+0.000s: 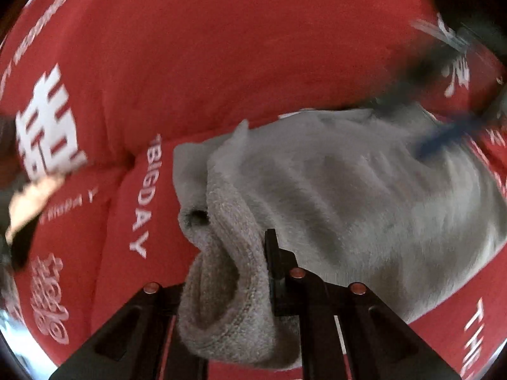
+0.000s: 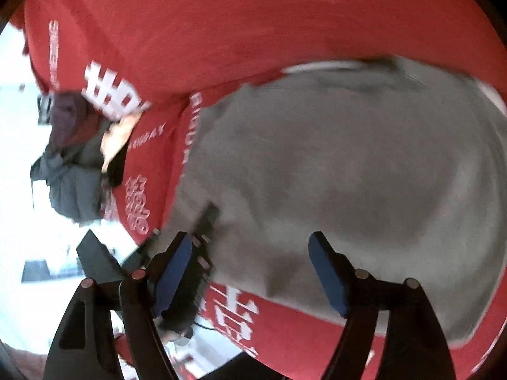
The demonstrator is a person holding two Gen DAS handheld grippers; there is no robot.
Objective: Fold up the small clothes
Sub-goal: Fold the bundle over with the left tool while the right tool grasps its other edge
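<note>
Strong fisheye curvature with black vignetted corners in both views, heavy motion blur across the red cloth, and blown-out white daylight along the right-wrist view's left edge.

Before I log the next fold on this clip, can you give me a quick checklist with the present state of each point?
1. Left tongs gripping the grey garment: ok, a thick folded edge sits between the fingers.
2. Right tongs free to take a new hold: ok, they stand open with nothing between the blue pads.
3. Right tongs over the garment: ok, grey cloth lies just ahead of them.
4. Garment on the red cloth: ok.
5. Garment lying flat: cannot tell, both views are blurred.
</note>
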